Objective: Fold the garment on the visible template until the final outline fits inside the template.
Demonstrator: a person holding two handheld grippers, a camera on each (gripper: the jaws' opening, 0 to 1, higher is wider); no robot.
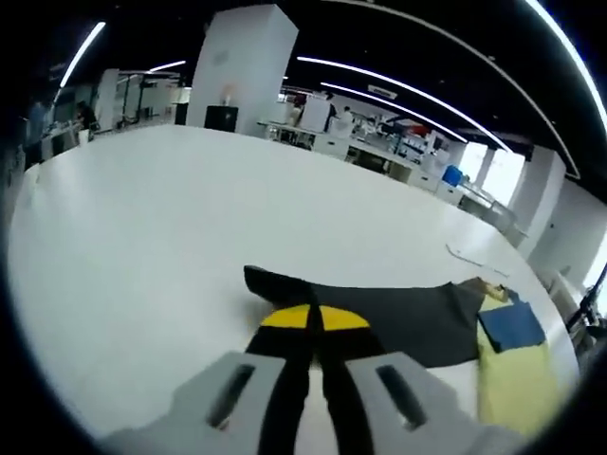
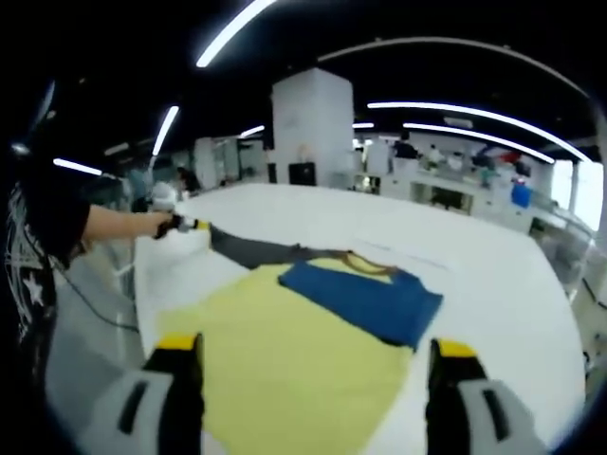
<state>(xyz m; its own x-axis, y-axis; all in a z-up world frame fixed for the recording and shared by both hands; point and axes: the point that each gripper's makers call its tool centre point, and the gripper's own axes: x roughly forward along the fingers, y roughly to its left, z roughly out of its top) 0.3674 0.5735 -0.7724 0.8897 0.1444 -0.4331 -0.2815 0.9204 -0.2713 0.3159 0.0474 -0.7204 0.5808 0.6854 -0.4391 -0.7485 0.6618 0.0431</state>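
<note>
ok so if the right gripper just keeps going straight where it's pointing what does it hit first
Most likely the yellow body of the garment, which lies spread between and just ahead of the open right gripper. The blue sleeve lies beyond it. Depth is hard to judge here.

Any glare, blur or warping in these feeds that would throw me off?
Left gripper view: heavy fisheye bend; white table bright but not blown out; dark sleeve sharp. Right gripper view: softer overall, own jaws blurred; yellow garment evenly lit, no hard shadows; ceiling strips curved by the lens.
</note>
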